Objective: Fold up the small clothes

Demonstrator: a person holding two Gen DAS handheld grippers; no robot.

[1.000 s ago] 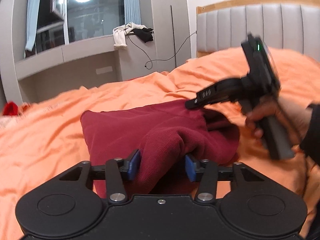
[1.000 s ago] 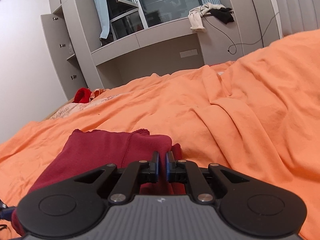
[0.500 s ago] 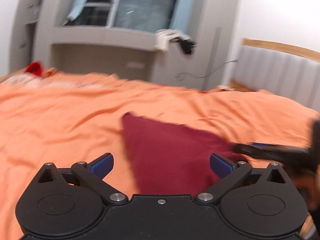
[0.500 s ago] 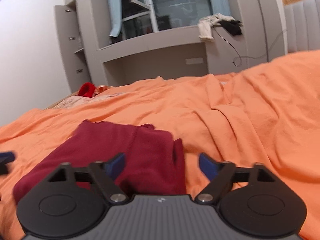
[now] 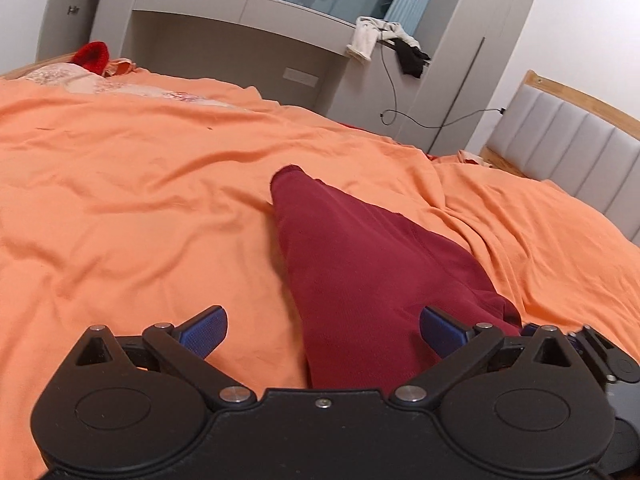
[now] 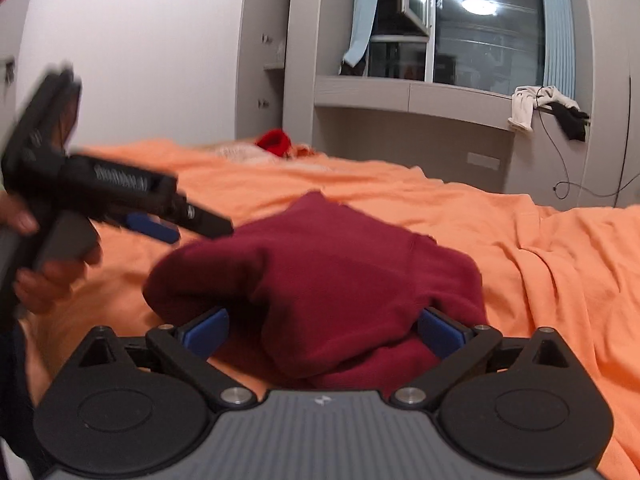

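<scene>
A dark red knitted garment [image 5: 360, 264] lies folded in a long wedge on the orange bed sheet [image 5: 140, 208]. My left gripper [image 5: 322, 330] hovers over its near end with the jaws spread wide. Its blue pads [image 5: 204, 330] are clear of the cloth. In the right wrist view the same garment [image 6: 328, 272] bulges up in a loose heap. My right gripper [image 6: 323, 330] is opening, with that heap between its jaws and nothing pinched. A hand holds the blurred left gripper [image 6: 188, 224] at the left, just beyond the heap.
A bright red item [image 5: 94, 54] lies at the far edge of the bed. A grey padded headboard [image 5: 580, 132] stands at the right. White and black clothes [image 5: 384, 40] hang off the grey window ledge, with a cable trailing down the wall.
Both grippers have let go of the red garment and opened wide. Both have rolled and shifted sideways. The garment has dropped onto the sheet.
</scene>
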